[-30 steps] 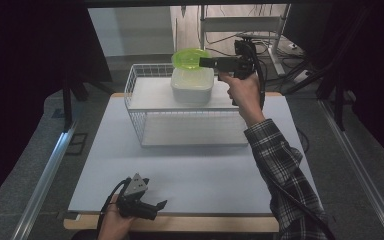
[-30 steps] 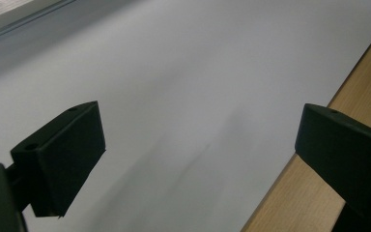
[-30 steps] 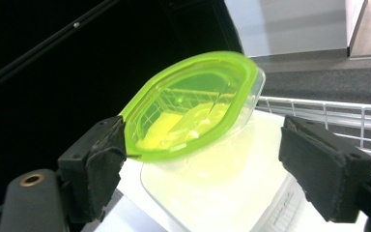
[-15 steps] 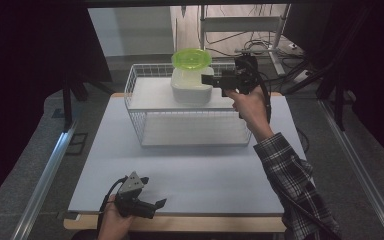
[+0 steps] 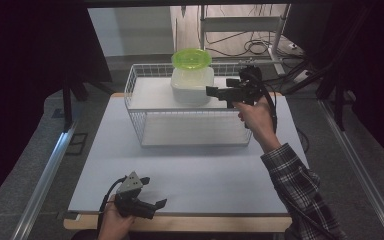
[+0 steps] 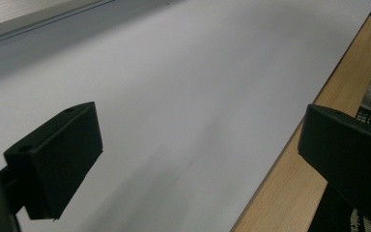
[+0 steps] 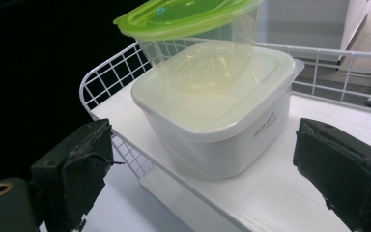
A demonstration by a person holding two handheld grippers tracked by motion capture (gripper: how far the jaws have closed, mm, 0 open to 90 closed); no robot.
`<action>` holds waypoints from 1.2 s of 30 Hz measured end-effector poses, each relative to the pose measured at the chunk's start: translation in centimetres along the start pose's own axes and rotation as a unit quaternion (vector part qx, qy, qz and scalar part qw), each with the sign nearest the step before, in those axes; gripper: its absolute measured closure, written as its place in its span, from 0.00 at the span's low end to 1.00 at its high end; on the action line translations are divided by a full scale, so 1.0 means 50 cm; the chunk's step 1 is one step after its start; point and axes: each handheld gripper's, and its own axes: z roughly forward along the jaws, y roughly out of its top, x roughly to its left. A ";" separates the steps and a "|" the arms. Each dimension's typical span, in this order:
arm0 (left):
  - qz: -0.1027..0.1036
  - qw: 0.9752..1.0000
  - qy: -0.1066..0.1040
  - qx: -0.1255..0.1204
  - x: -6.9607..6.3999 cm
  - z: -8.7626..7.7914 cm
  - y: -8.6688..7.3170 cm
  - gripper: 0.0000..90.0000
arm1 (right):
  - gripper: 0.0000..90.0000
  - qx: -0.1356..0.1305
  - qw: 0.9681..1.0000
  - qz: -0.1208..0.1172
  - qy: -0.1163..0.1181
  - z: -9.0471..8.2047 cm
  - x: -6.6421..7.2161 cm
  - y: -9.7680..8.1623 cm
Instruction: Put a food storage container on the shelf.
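Beside the wire basket [image 5: 190, 127], whose shelf bears the white container [image 7: 212, 121] under a green-lidded tub [image 7: 193, 19], the right gripper [image 5: 211, 91], jaws just opened wide and empty, seems withdrawing after stacking, while the left gripper [image 5: 157, 204] rests open.

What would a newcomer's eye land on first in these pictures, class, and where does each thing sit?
First the bright green lid of a clear tub, stacked on a larger white tub at the back of a white wire basket. Next the right gripper, level at the white tub's side, fingers spread with nothing between them. The left gripper rests open at the table's near edge.
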 end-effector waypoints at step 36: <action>0.018 1.000 0.012 0.011 -0.002 0.004 -0.002 0.02 | 0.06 0.017 0.999 -0.038 0.004 -0.031 0.004 -0.107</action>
